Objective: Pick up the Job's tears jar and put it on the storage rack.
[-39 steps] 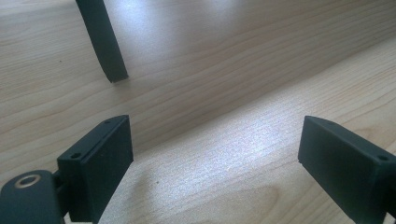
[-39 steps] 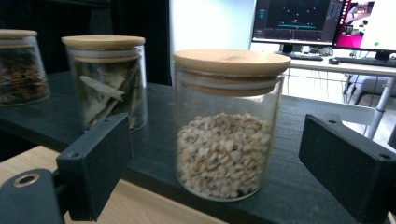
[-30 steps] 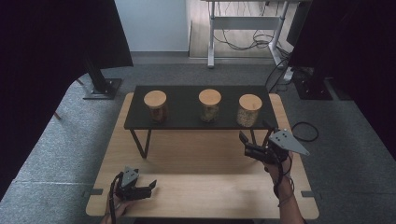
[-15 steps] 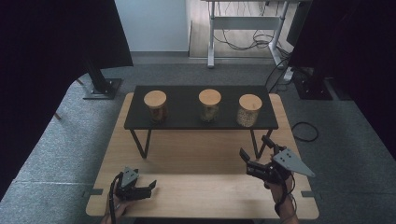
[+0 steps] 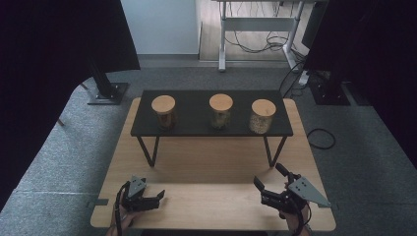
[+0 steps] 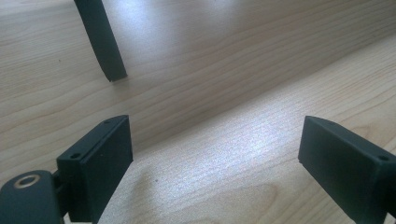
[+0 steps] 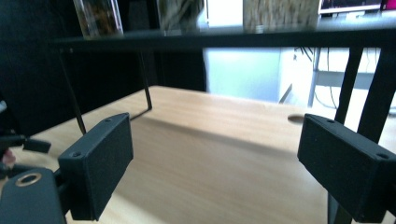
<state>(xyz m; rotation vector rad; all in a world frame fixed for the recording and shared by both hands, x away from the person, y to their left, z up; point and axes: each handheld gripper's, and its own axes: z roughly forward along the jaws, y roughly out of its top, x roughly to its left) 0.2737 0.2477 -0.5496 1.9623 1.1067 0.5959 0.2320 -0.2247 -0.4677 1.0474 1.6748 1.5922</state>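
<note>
Wooden table edge [image 5: 206, 216]: right hand-held gripper [image 5: 271, 189] nearer.

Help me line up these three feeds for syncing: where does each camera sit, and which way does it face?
High view: above the person's side, looking forward and down on the wooden table; hands with left tongs and right tongs enter at the bottom.
Left gripper view: on the left tongs, low, facing the tabletop and one black shelf leg; its open jaws show.
Right gripper view: on the right tongs, low, looking under the black shelf bearing three jars; open jaws show.
Shared: shelf and table.
</note>
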